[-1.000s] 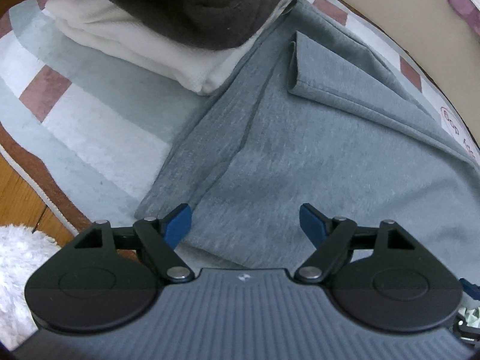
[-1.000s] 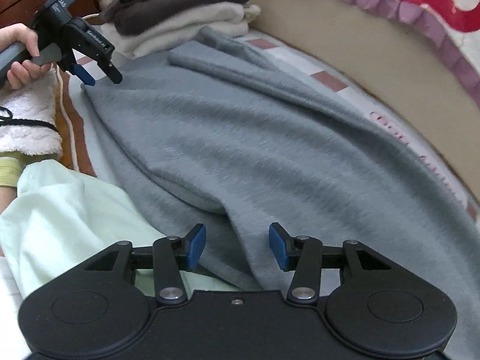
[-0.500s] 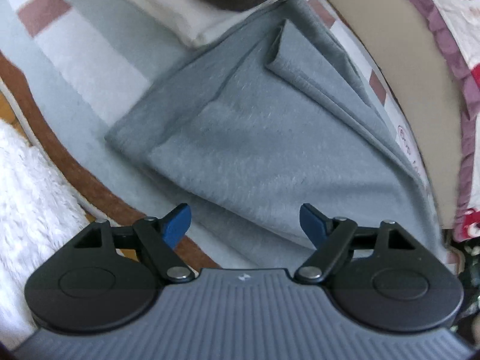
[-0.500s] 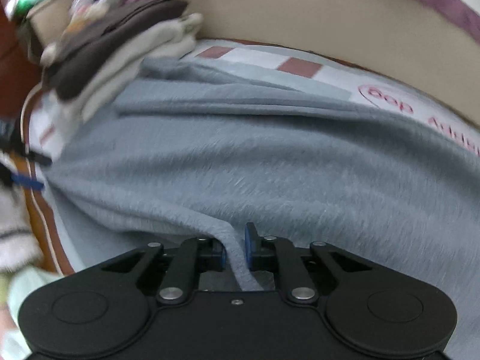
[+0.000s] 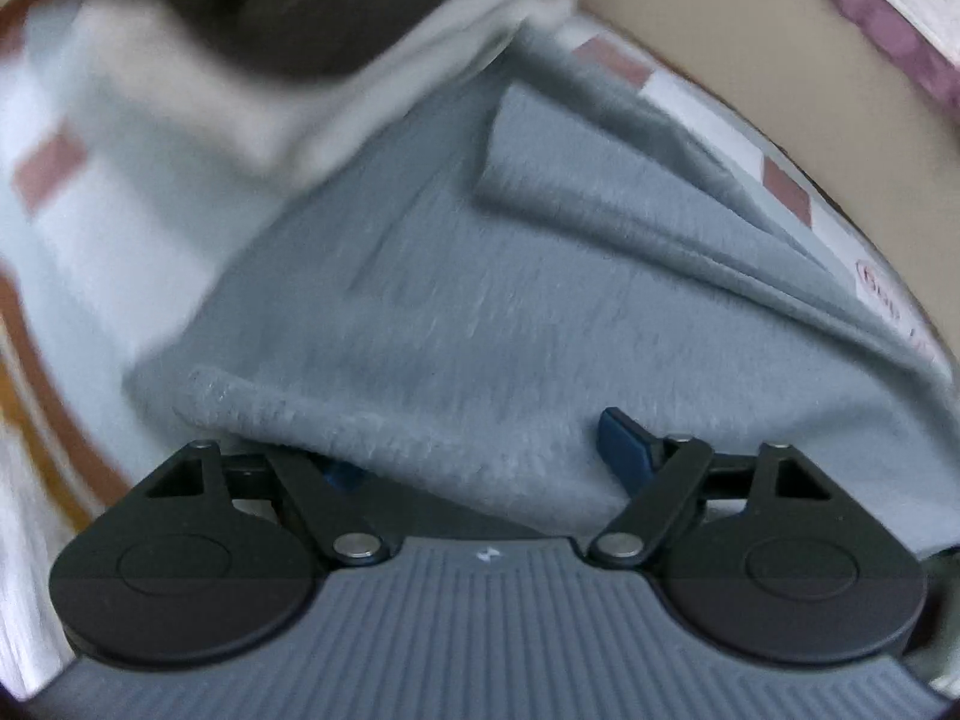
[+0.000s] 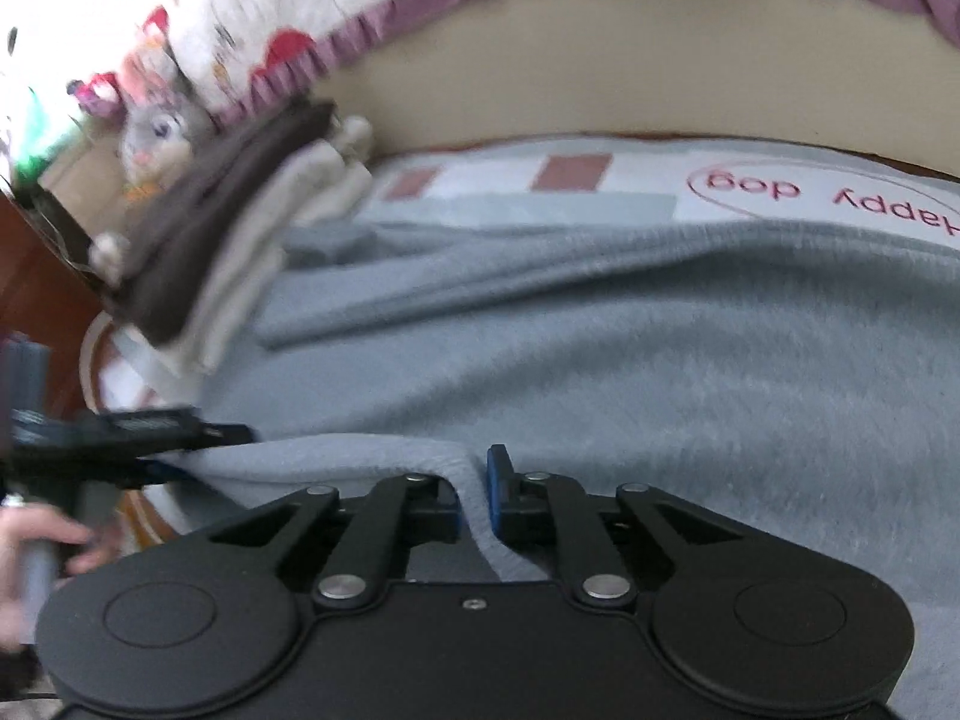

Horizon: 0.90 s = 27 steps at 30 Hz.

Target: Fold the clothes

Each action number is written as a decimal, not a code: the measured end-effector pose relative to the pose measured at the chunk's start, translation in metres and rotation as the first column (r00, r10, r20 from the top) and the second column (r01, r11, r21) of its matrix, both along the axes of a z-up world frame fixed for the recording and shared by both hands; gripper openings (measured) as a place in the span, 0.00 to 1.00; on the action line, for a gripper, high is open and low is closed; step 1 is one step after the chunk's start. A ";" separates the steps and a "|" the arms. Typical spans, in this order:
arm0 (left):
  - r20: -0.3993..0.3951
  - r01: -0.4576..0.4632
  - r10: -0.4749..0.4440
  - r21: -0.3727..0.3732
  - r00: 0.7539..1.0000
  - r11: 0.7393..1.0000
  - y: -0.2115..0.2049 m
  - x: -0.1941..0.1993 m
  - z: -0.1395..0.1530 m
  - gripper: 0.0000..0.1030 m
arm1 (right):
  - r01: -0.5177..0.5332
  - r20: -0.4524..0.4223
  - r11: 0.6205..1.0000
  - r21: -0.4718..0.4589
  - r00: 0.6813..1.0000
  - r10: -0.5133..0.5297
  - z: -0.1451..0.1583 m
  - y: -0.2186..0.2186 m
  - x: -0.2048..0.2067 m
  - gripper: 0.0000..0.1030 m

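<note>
Grey fleece garment [image 5: 480, 324] lies spread over a striped mat [image 5: 102, 228] on the floor beside the bed, and everything else sits around it. Off its far left corner stands a stack of folded clothes [image 6: 222, 240], dark brown on top and cream underneath, blurred in both views; a grey plush toy [image 6: 156, 132] sits just behind that stack. A folded flap of the garment [image 5: 600, 192] lies on top of the main cloth, on the side toward the bed.

At the garment's near left edge the left tool [image 5: 480, 456] has its fingers spread wide, with the rolled hem [image 5: 336, 420] draped over the left finger and hiding most of it, while the right blue pad [image 5: 624, 444] stands clear against the cloth. Nothing is gripped there. From the other camera this tool [image 6: 198, 438] shows side-on at that same edge, with a hand [image 6: 42, 546] around its handle.

Further right along the near edge, the right tool [image 6: 474, 498] has its fingers drawn close together, pinching a ridge of the garment that rises between them. Beyond the garment's far side the mat shows pink squares and the upside-down words "Happy dog" [image 6: 816, 198], then the beige bed side [image 6: 600, 84] with a purple frilled bedcover [image 6: 420, 0].
</note>
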State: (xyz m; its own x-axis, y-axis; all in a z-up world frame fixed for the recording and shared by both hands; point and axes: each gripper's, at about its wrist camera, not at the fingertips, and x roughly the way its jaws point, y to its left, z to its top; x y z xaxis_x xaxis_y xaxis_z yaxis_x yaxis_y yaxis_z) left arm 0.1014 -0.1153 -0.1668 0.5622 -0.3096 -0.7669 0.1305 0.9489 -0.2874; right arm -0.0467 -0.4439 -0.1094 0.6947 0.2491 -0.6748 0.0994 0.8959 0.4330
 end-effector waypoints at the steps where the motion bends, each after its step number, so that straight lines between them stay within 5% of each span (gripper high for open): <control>1: 0.048 0.008 -0.009 0.019 0.999 1.000 -0.002 0.000 0.005 0.32 | -0.004 0.020 1.000 0.018 1.000 0.004 0.003 -0.002 -0.002 0.09; 2: 0.095 0.016 -0.019 0.038 0.995 0.999 -0.005 0.000 0.010 0.05 | -0.011 0.039 0.999 0.031 0.999 0.010 0.006 -0.004 -0.005 0.09; 6: 0.279 0.036 -0.068 0.118 0.958 0.992 -0.014 0.001 0.029 0.05 | -0.062 0.115 0.996 0.064 0.992 0.055 0.017 -0.005 -0.017 0.08; 10: 0.259 0.020 -0.062 0.164 0.964 0.986 -0.006 -0.001 0.020 0.05 | -0.141 0.147 0.989 0.042 0.980 0.133 0.018 0.010 -0.026 0.08; 14: 0.234 0.003 -0.053 0.208 0.971 0.978 0.002 -0.002 0.011 0.05 | -0.128 0.010 0.979 -0.162 0.991 0.131 -0.002 0.041 -0.026 0.17; 16: 0.222 -0.005 -0.048 0.231 0.974 0.973 0.007 -0.003 0.006 0.05 | -0.090 -0.097 0.922 -0.376 0.994 0.057 -0.015 0.057 -0.027 0.22; 19: 0.236 -0.013 -0.040 0.219 0.971 0.976 0.006 0.002 0.012 0.05 | -0.015 -0.172 0.761 -0.648 0.977 -0.127 -0.030 0.060 -0.039 0.30; 22: 0.272 -0.012 -0.051 0.225 0.961 0.974 -0.001 0.006 0.019 0.05 | 0.111 -0.150 0.679 -0.726 0.937 -0.314 -0.030 0.030 -0.066 0.36; 25: 0.275 -0.021 -0.034 0.195 0.961 0.981 -0.002 0.011 0.025 0.05 | 0.227 -0.119 0.602 -0.766 0.870 -0.479 -0.025 -0.013 -0.099 0.51; 27: 0.273 -0.022 -0.030 0.186 0.962 0.982 -0.004 0.014 0.026 0.05 | 0.295 -0.100 0.571 -0.766 0.822 -0.560 -0.021 -0.044 -0.119 0.52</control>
State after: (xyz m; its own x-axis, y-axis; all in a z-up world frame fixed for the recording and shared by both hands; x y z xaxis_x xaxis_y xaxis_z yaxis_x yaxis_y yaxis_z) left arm 0.1150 -0.1190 -0.1413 0.7571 -0.1791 -0.6283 0.1834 0.9813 -0.0588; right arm -0.1656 -0.4877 -0.1306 0.3168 -0.6516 -0.6892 0.5570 0.7160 -0.4208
